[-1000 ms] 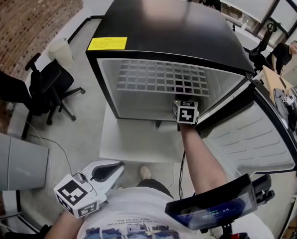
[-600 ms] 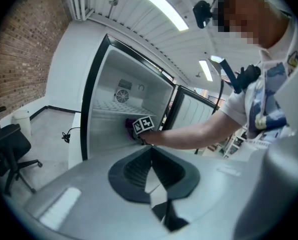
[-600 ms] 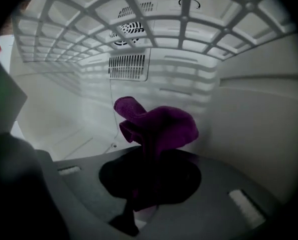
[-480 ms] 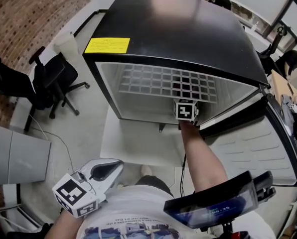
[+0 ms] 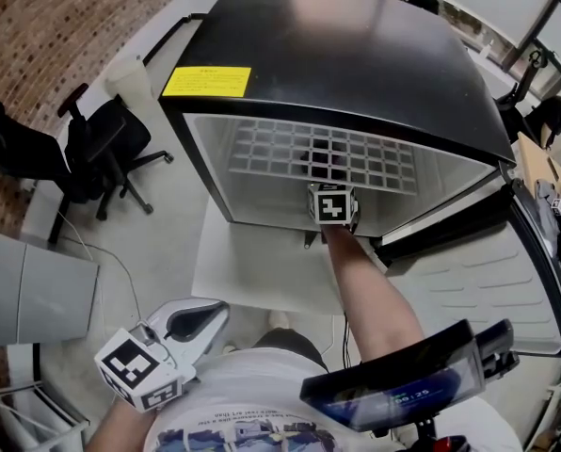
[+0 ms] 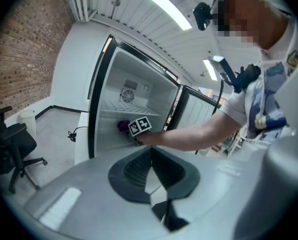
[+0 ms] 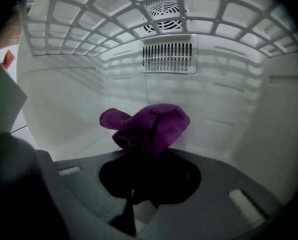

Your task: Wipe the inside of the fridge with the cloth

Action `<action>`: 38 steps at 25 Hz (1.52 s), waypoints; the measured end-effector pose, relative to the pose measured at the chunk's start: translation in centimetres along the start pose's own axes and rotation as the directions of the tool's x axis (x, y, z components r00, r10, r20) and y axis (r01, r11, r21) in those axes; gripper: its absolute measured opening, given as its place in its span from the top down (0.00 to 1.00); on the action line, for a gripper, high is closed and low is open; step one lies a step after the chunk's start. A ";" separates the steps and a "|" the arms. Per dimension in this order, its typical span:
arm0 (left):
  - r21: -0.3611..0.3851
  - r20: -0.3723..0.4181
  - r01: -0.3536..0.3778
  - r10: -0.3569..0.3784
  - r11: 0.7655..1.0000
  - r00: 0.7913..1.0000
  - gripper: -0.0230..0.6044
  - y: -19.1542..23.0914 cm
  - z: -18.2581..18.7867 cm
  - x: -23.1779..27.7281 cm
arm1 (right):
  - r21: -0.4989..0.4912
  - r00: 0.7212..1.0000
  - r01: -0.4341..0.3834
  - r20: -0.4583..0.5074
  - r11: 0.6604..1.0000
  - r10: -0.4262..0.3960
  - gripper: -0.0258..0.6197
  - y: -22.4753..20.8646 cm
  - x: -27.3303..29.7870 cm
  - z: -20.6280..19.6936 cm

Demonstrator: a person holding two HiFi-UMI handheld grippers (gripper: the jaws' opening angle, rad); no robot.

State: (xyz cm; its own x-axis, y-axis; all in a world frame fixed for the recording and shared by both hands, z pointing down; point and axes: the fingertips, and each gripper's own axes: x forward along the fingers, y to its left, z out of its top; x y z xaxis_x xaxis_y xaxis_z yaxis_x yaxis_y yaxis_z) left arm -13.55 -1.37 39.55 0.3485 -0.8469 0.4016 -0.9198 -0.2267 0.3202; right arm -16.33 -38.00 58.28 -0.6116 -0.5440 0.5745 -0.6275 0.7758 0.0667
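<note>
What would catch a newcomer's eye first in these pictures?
The black-topped fridge stands open in the middle of the head view, with a yellow label near its front left corner. Next comes the purple cloth, bunched in the shut right gripper inside the white interior, below the wire shelf. The left gripper is shut and empty, held low outside the fridge.

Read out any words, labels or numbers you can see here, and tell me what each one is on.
No text is legible enough to quote.
Yellow label on top of the fridge: print too small to read.
Screen on the dark device at the head view's bottom edge: pale digits, too blurred.
Shirt print: cut off, unreadable.
</note>
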 end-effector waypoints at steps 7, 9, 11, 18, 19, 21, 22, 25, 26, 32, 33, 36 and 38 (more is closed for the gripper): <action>-0.008 -0.004 -0.017 0.017 1.000 1.000 0.96 0.2 -0.5 -0.8 | -0.010 0.994 -0.105 0.017 0.994 0.106 0.86 4.9 1.0 1.1; -0.011 -0.003 -0.022 0.022 1.000 1.000 0.96 0.3 -0.6 -1.1 | 0.007 0.989 -0.147 0.022 0.989 0.147 0.86 6.4 1.1 1.3; -0.016 -0.003 -0.026 0.026 1.000 1.000 0.95 0.4 -0.7 -1.3 | 0.025 0.979 -0.202 0.034 0.979 0.201 0.86 8.0 1.0 1.6; -0.020 -0.006 -0.025 0.025 0.999 1.000 0.96 0.4 -1.1 -2.1 | 0.033 0.940 -0.332 0.094 0.943 0.328 0.86 11.7 0.1 2.9; -0.019 -0.007 -0.022 0.022 1.000 1.000 0.96 0.4 -1.1 -2.1 | 0.033 0.939 -0.333 0.106 0.942 0.328 0.86 11.7 -0.2 3.1; -0.019 -0.007 -0.014 0.014 1.000 1.000 0.95 0.4 -1.2 -2.2 | 0.032 0.940 -0.323 0.129 0.946 0.317 0.86 11.3 -0.8 3.5; -0.018 -0.007 -0.009 0.009 1.000 1.000 0.96 0.4 -1.2 -2.3 | 0.031 0.942 -0.313 0.139 0.949 0.306 0.86 10.9 -1.2 3.7; -0.009 -0.011 0.014 -0.014 1.000 1.000 0.96 0.1 -1.1 -2.2 | 0.013 0.952 -0.262 0.165 0.965 0.256 0.86 9.0 -2.5 4.0; -0.005 -0.012 0.023 -0.023 1.000 1.000 0.95 0.0 -1.2 -2.1 | 0.008 0.958 -0.234 0.170 0.972 0.229 0.86 8.0 -2.9 3.9; 0.022 -0.014 0.090 -0.090 0.996 0.996 0.95 -0.9 -0.9 -1.1 | 0.009 0.988 0.000 0.157 1.000 -0.001 0.86 0.0 -5.6 2.4; 0.028 -0.017 0.100 -0.100 0.995 0.995 0.96 -1.1 -0.9 -0.9 | 0.009 0.988 0.042 0.146 0.999 -0.043 0.86 -1.4 -6.0 2.0; 0.040 -0.021 0.118 -0.118 0.992 0.993 0.96 -1.4 -0.8 -0.6 | 0.016 0.983 0.154 0.103 0.988 -0.154 0.86 -5.2 -7.0 0.4; 0.039 -0.024 0.120 -0.119 0.992 0.993 0.96 -1.4 -0.8 -0.5 | 0.037 0.978 0.191 0.076 0.981 -0.194 0.86 -6.7 -7.2 -0.5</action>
State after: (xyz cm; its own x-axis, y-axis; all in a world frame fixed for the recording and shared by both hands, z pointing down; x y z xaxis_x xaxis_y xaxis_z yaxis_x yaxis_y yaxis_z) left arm -12.34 -0.24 39.54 0.4594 -0.8024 0.3809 -0.8779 -0.3449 0.3321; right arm -7.48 -39.13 54.11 -0.5131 -0.7066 0.4873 -0.7504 0.6449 0.1450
